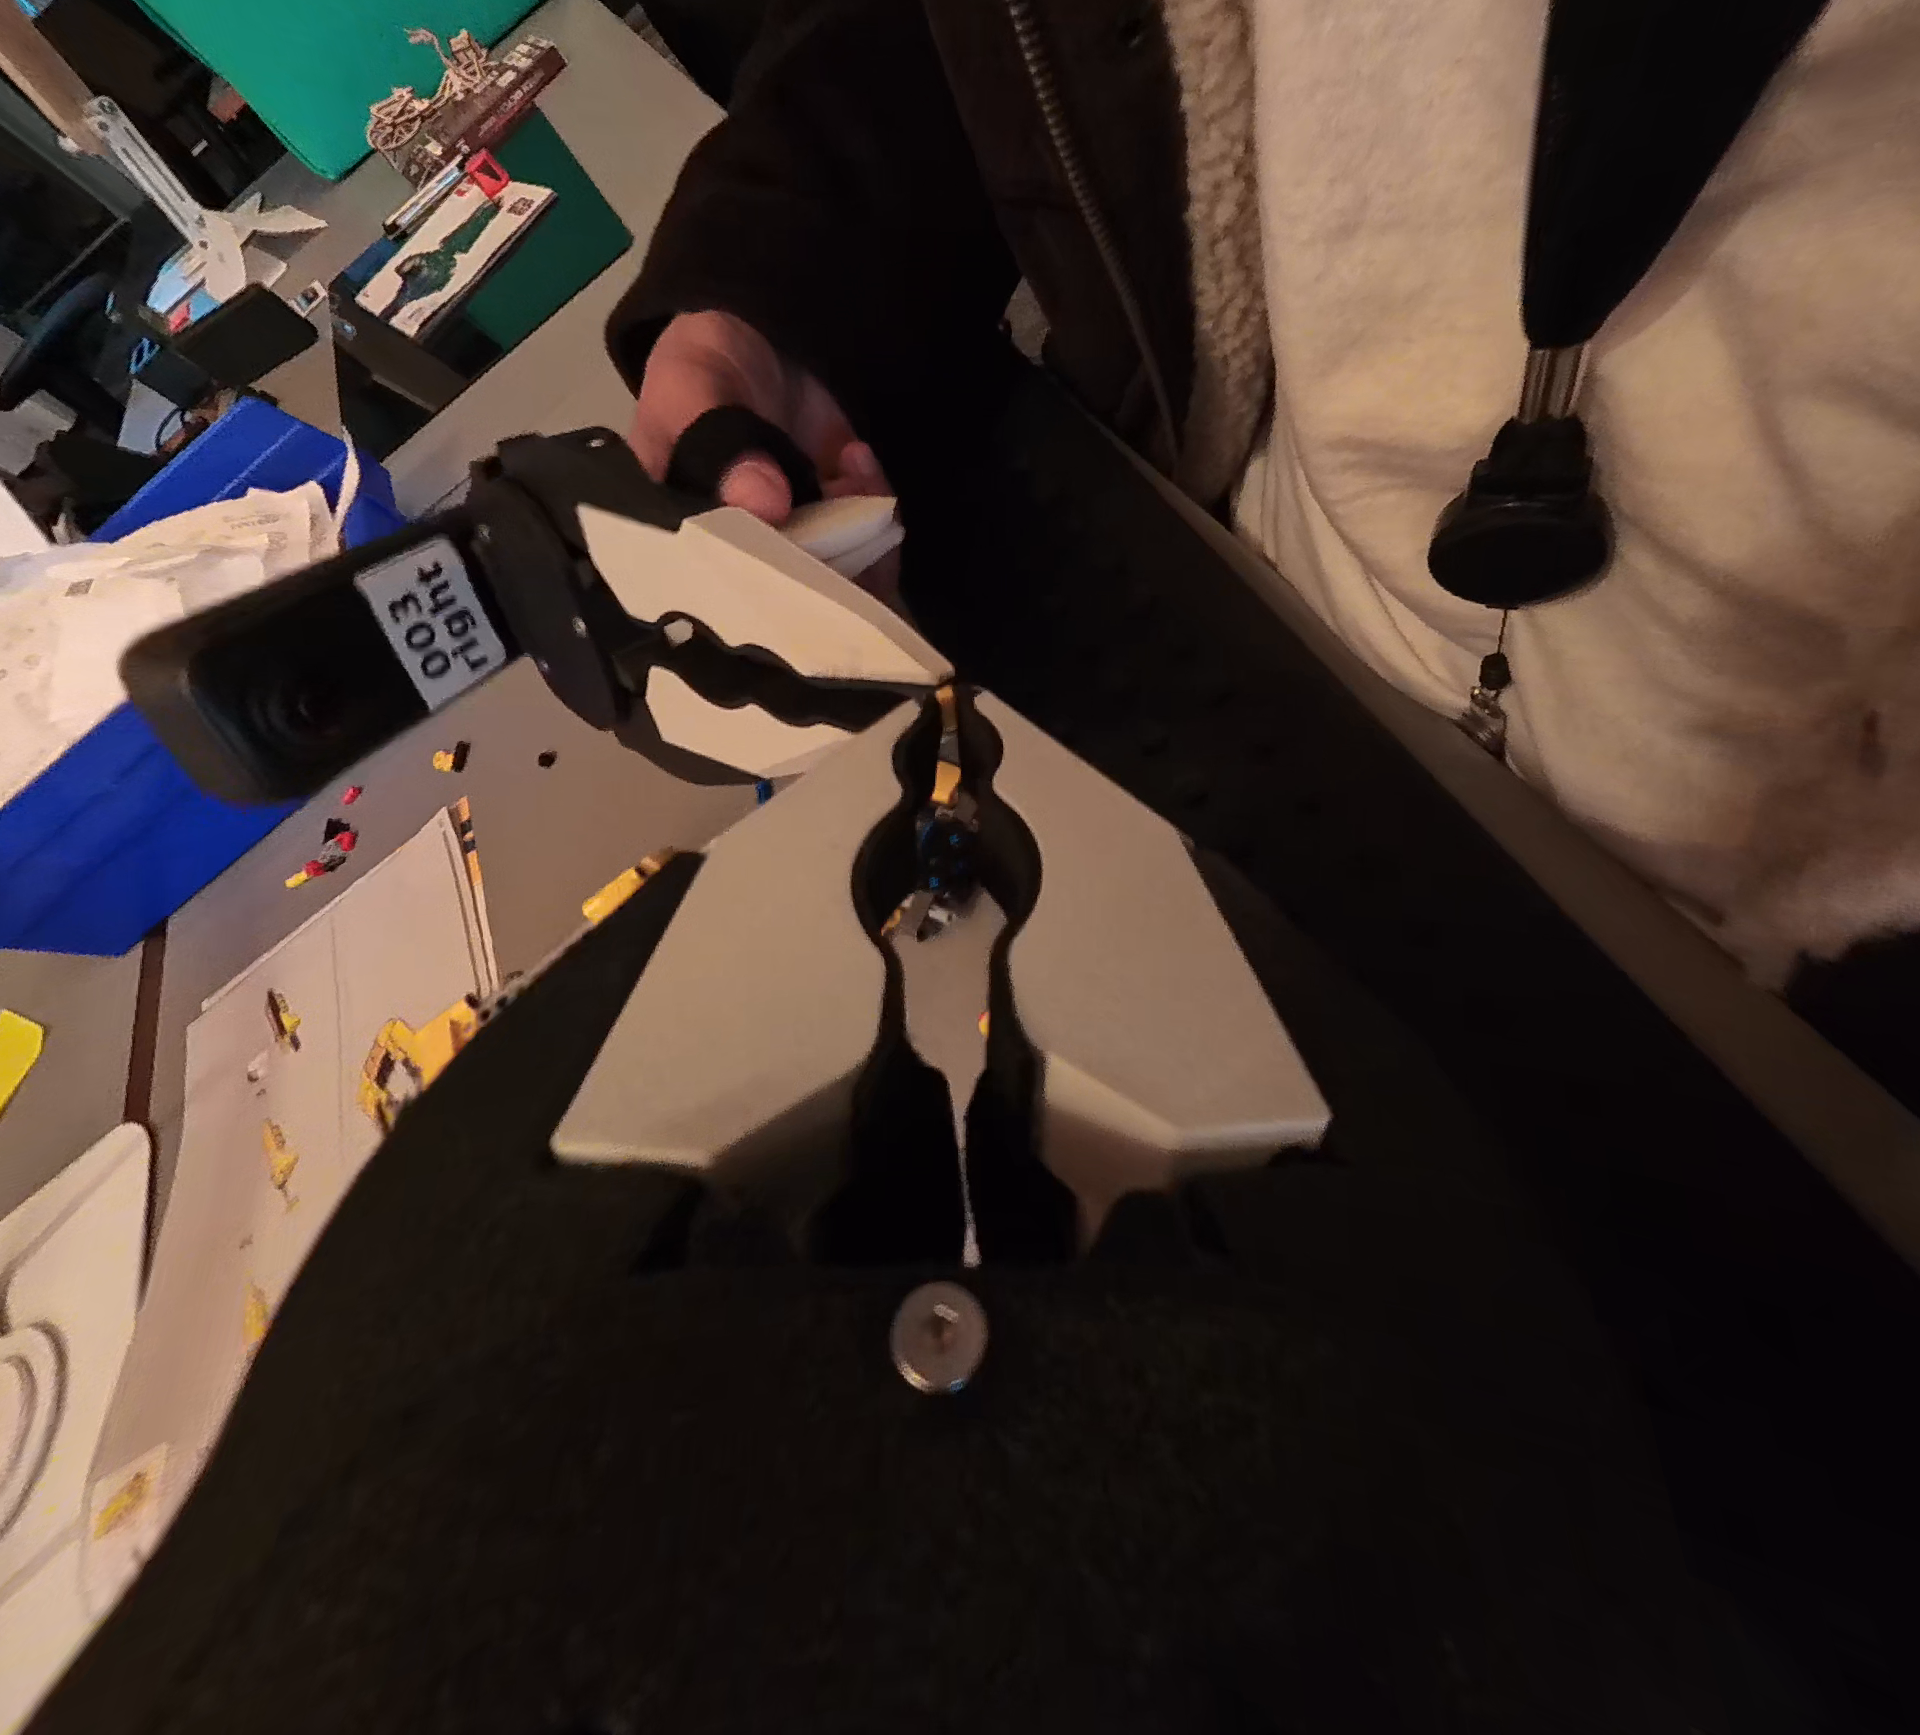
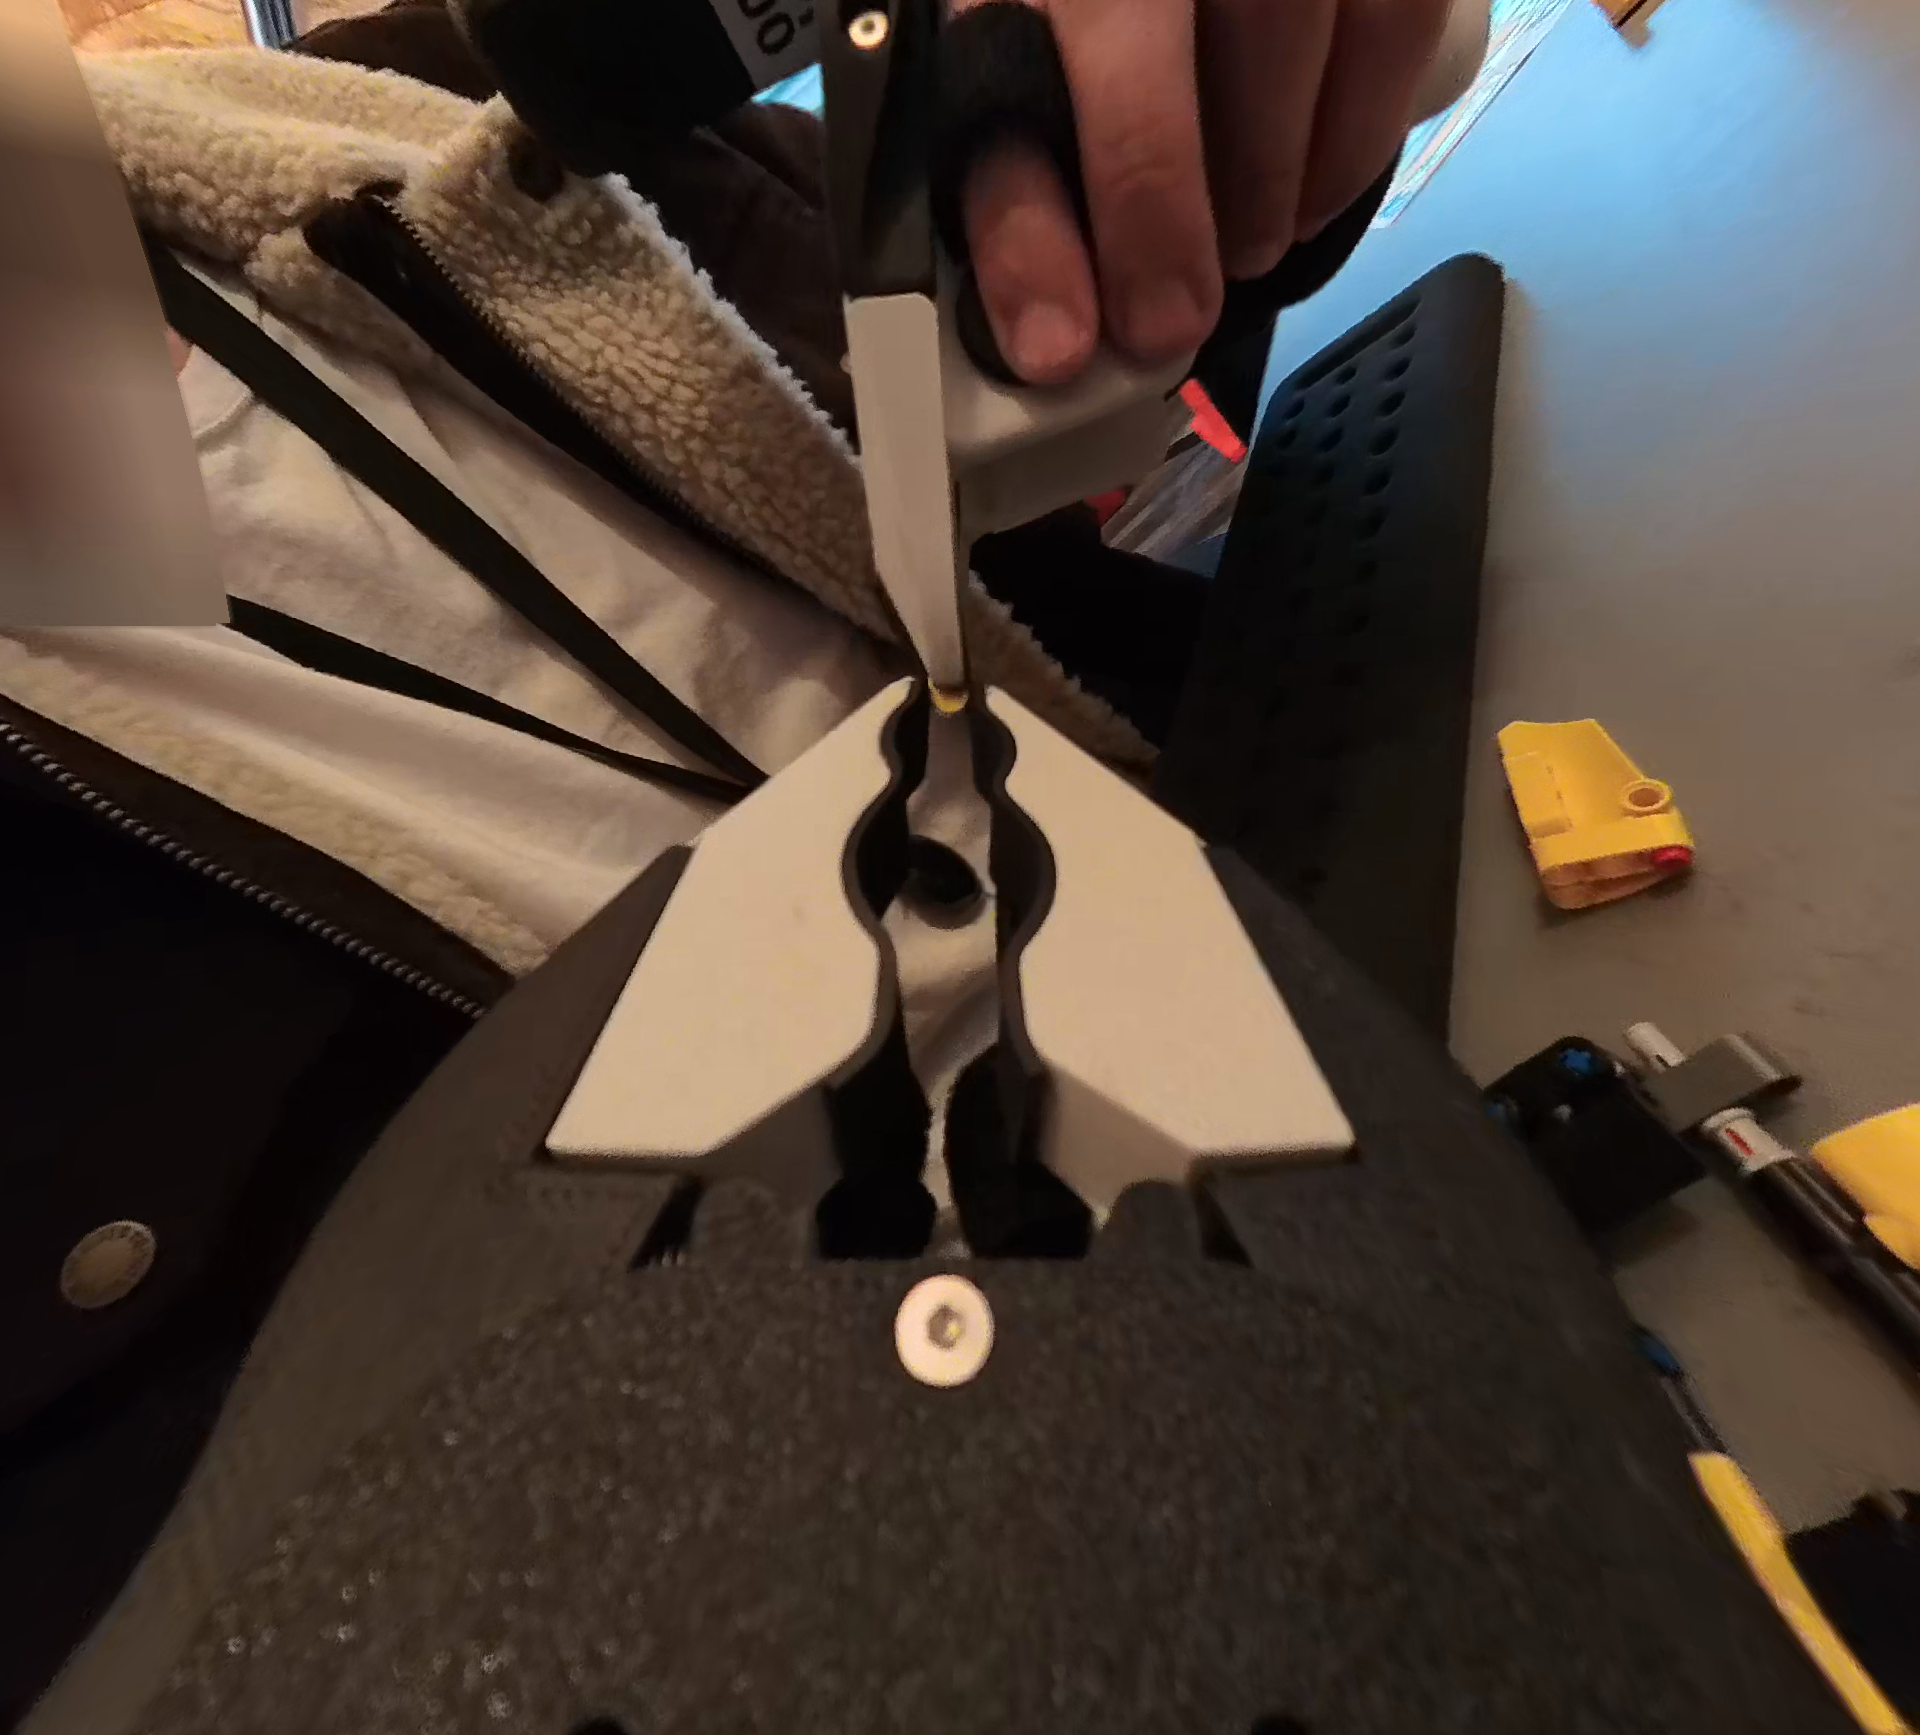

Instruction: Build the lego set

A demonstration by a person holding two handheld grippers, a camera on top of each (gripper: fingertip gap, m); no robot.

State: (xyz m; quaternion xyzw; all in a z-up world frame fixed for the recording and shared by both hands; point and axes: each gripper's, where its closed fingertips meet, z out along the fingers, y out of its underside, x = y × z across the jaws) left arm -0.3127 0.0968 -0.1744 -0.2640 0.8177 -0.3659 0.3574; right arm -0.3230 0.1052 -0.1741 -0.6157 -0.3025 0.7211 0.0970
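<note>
Grey table point(image 2: 1714, 459), cluttered: open instruction booklet point(image 1: 343, 989), loose small bricks point(image 1: 330, 844), blue bin point(image 1: 135, 812), a yellow lego piece point(image 2: 1590, 812) lying apart from the grippers. Both grippers raised in front of a person's cream fleece jacket point(image 1: 1403, 231), tips meeting. Left gripper point(image 1: 948, 717): fingers nearly together, pinching a small yellow-and-dark lego assembly point(image 1: 943, 838). Right gripper point(image 2: 948, 696): fingers narrow, tips at a yellow bit of that assembly; whether they actually grip it, cannot tell.
</note>
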